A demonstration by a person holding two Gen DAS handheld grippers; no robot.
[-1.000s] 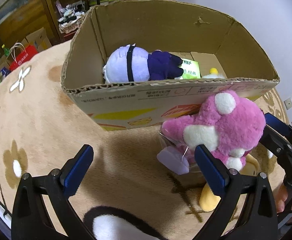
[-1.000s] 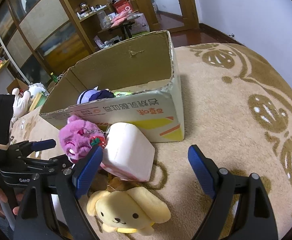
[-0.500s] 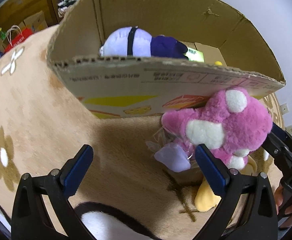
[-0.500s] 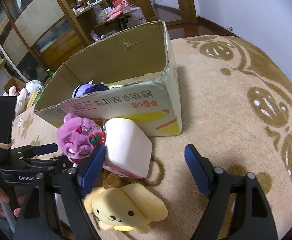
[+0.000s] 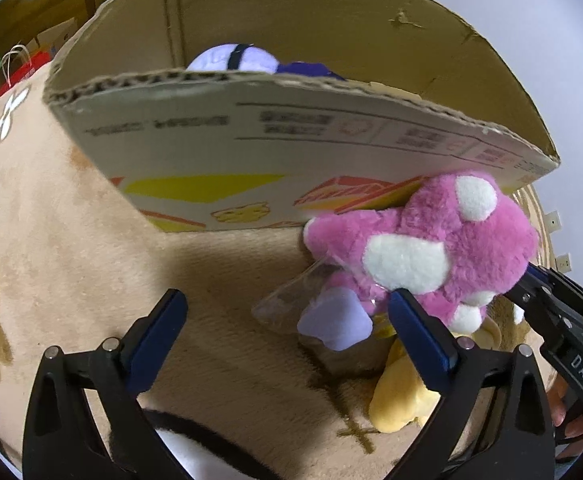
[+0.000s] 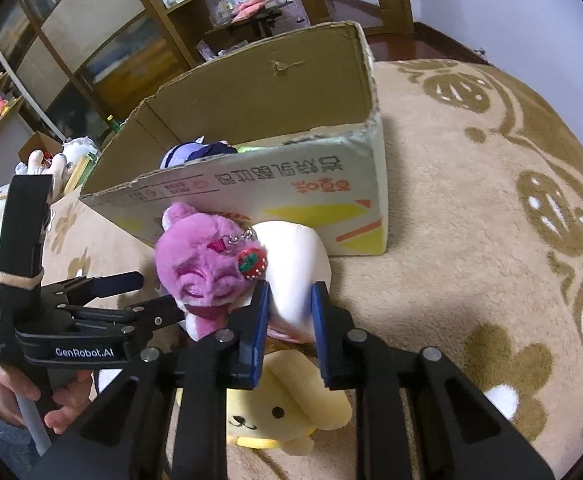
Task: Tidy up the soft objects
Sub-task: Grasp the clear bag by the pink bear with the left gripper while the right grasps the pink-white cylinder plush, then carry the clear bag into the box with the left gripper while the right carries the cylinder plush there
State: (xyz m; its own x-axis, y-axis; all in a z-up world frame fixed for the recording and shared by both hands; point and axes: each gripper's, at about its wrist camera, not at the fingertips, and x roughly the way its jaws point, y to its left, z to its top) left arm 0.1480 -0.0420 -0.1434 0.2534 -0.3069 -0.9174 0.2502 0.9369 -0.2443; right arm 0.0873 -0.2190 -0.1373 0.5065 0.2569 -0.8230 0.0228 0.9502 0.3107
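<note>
The white, pink-trimmed block-shaped plush cushion (image 6: 291,276) sits pinched between the blue pads of the right gripper (image 6: 289,320), whose jaws have closed in on its near end; it lies on the beige patterned rug (image 6: 471,240), its far end against the front wall of the open brown cardboard box (image 6: 291,184). Just left of that gripper, touching the cushion, is the fuzzy pink plush toy with white patches and a strawberry charm (image 6: 207,272). Directly under the gripper's fingers lies the yellow floppy-eared plush dog (image 6: 275,416), face up.

The left gripper (image 5: 287,336) hangs wide open and holds nothing; the pink toy bulges just past its right finger (image 5: 419,336), and a pale lilac tag in clear wrapping (image 5: 331,316) sits between the fingers near that side. A black-and-white plush shape (image 5: 195,448) lies at its base, too cut off to identify.

Beyond both grippers, inside the box, a lavender and dark purple plush (image 5: 235,60) already rests, with something lime green (image 6: 255,146) beside it. So the sorting looks partly done: at least one soft toy is boxed, while the cushion, the pink toy and the yellow dog remain outside. The cushion appears next in line, gripped but not visibly raised.
</note>
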